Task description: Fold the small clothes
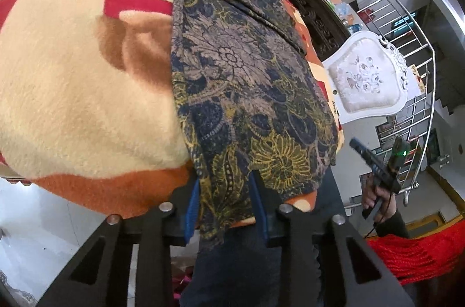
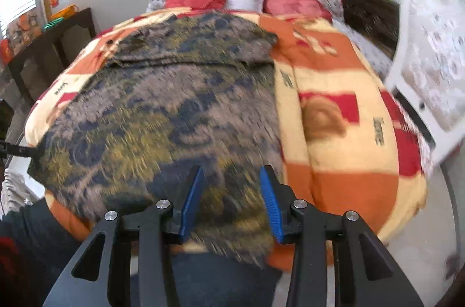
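The dark blue, yellow and grey floral-print garment [image 2: 162, 109] lies spread on the bed's orange, cream and red fleece blanket [image 2: 343, 150], its near hem draping over the edge. Both the left gripper [image 1: 225, 202] and right gripper [image 2: 229, 199] straddle that hem, jaws apart and clamped on nothing. A neat fold likely needs 2 even grips on the hem corners before lifting together.

patterned garment [image 2: 162, 109] spread on blanket [image 2: 343, 132]; right gripper [image 2: 231, 199] spread above its hem.

The garment [image 1: 247, 92] ahead of the left gripper [image 1: 225, 208] carries a navy, taupe and mustard floral paisley print. Under it the blanket [image 1: 78, 92] is cream, orange and red with a brown bear. Both grippers' pads [image 2: 190, 205] are blue on black frames.
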Demonstrator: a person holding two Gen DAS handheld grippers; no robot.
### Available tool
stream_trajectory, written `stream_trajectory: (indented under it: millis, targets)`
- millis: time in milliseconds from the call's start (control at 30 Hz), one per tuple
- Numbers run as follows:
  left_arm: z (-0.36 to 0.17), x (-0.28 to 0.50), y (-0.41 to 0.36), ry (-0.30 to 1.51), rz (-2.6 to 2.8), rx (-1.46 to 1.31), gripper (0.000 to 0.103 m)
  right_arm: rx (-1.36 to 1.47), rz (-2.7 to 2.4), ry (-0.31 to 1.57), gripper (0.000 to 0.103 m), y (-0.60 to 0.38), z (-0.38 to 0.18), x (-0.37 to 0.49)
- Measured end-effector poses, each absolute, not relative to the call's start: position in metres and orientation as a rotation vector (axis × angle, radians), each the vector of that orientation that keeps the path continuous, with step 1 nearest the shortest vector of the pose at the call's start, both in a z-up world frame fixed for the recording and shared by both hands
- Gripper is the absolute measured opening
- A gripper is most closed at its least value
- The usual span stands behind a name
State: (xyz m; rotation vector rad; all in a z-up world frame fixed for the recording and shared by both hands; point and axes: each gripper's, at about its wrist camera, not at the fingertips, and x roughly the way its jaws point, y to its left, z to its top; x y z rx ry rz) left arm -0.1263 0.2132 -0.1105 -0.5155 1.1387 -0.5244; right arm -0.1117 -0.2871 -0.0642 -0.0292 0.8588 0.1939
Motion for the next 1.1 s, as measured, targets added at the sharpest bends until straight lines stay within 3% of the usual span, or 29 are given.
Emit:
stream_trajectory:
  millis: [133,233,700,733,833,1100]
  targets:
    - [-0.109,-0.128,0.206,1.135,-0.493,-0.463,0.026,0.026,0.153,0.902,0.057,-0.311,-0.083,-0.130]
    - [-0.108,-0.127,0.200,1.145,-0.448,-0.400,0.005,0.078,0.140,0.909,0.057,-0.326,-0.094,-0.141]
    - [-0.094,-0.129,0.192,1.110,-0.393,-0.386,0.003,0.306,0.301,0.986,0.056,-0.340,-0.150,-0.124]
    - [-0.094,-0.129,0.191,1.108,-0.391,-0.389,0.003,0.317,0.299,0.971,0.054,-0.342,-0.149,-0.125]
    - [-0.092,-0.128,0.189,1.092,-0.380,-0.392,0.003,0.364,0.333,0.960,0.024,-0.347,-0.145,-0.129]
    - [-0.054,-0.146,0.211,0.970,-0.409,-0.438,0.002,0.318,0.364,0.820,0.022,-0.355,-0.082,-0.161]
